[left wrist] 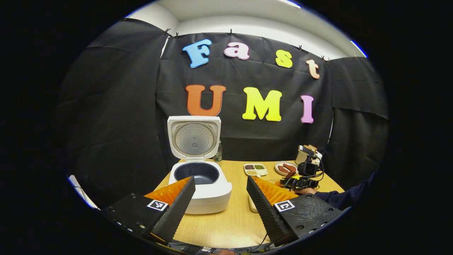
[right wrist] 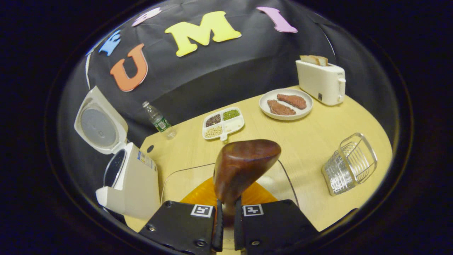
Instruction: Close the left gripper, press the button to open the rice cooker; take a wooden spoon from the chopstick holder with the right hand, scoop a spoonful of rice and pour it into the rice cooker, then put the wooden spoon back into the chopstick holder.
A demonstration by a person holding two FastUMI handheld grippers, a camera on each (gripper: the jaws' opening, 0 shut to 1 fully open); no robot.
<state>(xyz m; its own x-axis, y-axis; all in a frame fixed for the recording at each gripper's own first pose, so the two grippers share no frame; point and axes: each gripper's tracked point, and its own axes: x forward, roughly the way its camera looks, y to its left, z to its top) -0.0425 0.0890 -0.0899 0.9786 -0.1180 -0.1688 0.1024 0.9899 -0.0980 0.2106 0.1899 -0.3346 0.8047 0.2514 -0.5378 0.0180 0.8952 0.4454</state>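
Spreading across the lower frame, the tabletop (right wrist: 318,141) is carrying the lid-up rice cooker (left wrist: 200,180) at centre left, ready for rice, the left tongs (left wrist: 219,198) are gaping empty, and the right tongs (right wrist: 226,219) are clamping the wooden spoon (right wrist: 244,166) bowl-forward, low centre.

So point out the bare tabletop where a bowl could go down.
Free: pale wood between the white plate of meat, the wire chopstick holder and the wooden spoon. Also in front of the white rice cooker. Crowded: around the divided grain tray and plastic bottle.
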